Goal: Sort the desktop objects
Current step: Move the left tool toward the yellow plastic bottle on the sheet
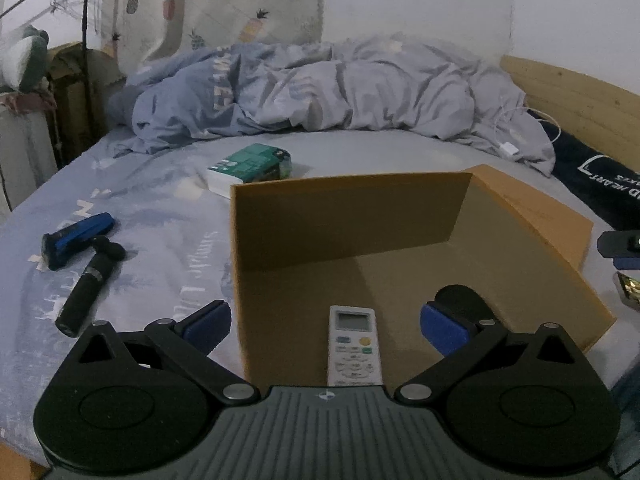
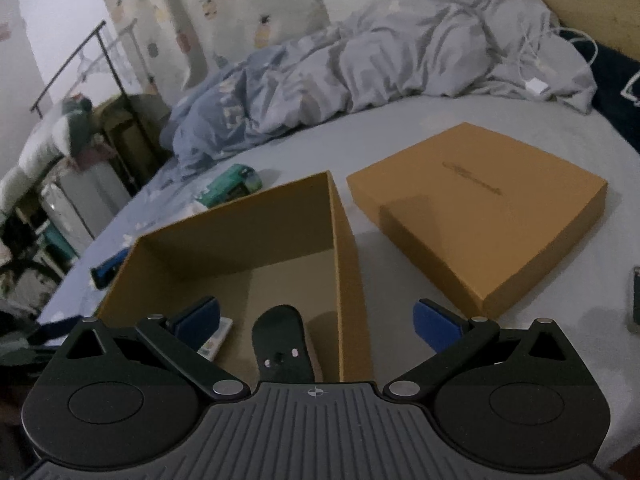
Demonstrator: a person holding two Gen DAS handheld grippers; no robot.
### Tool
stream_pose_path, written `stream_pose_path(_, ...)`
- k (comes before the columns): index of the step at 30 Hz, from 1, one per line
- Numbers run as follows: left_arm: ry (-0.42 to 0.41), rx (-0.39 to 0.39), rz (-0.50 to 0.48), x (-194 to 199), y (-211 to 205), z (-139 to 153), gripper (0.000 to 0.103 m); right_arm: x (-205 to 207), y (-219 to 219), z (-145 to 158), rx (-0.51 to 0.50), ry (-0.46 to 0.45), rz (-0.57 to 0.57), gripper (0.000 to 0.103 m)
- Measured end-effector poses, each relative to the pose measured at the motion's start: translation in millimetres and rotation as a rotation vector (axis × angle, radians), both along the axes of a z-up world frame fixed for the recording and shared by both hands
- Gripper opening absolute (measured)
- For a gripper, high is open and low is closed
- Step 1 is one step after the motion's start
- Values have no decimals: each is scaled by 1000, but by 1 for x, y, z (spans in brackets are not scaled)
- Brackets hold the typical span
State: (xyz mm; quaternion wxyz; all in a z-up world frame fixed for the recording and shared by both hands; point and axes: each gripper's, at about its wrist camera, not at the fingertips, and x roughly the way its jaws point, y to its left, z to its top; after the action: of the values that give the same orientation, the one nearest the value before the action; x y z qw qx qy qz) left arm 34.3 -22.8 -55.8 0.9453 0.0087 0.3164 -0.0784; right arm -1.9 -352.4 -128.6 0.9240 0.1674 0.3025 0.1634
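An open brown cardboard box (image 1: 348,216) (image 2: 240,232) lies on the bed. A white remote control (image 1: 354,346) (image 2: 216,340) and a black oval object (image 2: 282,338) (image 1: 460,300) lie on its floor. My left gripper (image 1: 325,326) is open and empty, above the box's near left corner, its fingers either side of the remote. My right gripper (image 2: 316,326) is open and empty, straddling the box's right wall above the black object. On the sheet left of the box lie a blue-black tool (image 1: 76,238) (image 2: 108,266), a black cylinder (image 1: 88,292) and a green pack (image 1: 252,166) (image 2: 232,186).
The brown box lid (image 2: 480,208) lies right of the box. A crumpled grey-blue duvet (image 1: 320,92) fills the back of the bed, with a white charger cable (image 2: 536,84). A wooden headboard (image 1: 576,100) is at the right, a clothes rack (image 2: 92,68) at the left.
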Motion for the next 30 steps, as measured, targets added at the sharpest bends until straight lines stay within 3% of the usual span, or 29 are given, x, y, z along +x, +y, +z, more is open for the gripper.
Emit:
stream_pose_path(20, -83, 21, -42, 29, -28, 55, 103, 3, -36, 10, 125, -11, -88, 103)
stream_pose_path(30, -74, 29, -94, 62, -37, 73, 103, 6, -57, 13, 170, -13, -128, 103)
